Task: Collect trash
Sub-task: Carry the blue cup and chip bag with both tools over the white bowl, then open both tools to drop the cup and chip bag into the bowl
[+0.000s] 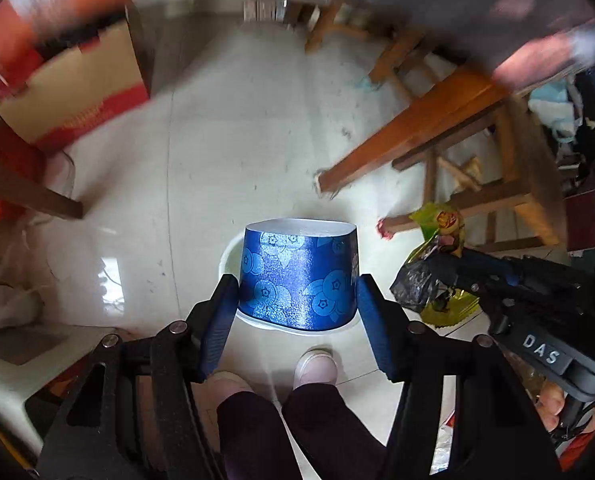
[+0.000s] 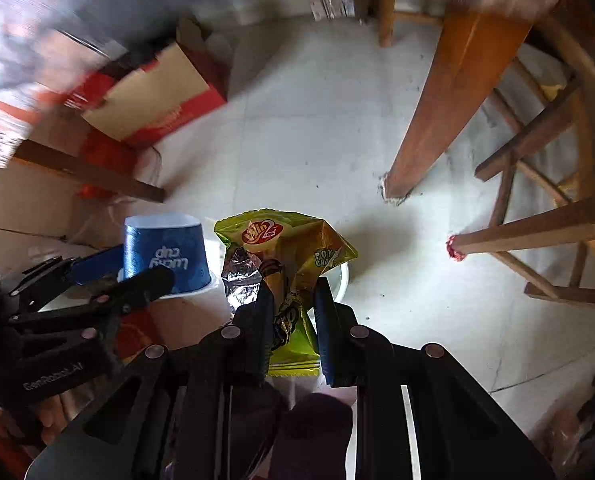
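left gripper clamps a shiny blue paper cup with a printed blueberry pattern, held upside down, pads on its two side walls. right gripper pinches a crumpled yellow-green foil snack bag low on its body; the jaws stand narrow on it. both items hang above a pale round bin or bucket on the white tiled floor; only slivers of its rim show past the cup and the bag, so its mouth width cannot be told.

risks, as judged:
- the cup wall is thin and tapered; the pads sit toward the wide end, so it could slide out or crush, and a drop from here may miss the rim.
- the bag is slick foil, held by a fold; it could slip, or catch air and land beside the bin.
- the two grippers are near each other; releasing together could make the items collide at the opening.
- the wooden table leg and the stool stand close on the right.
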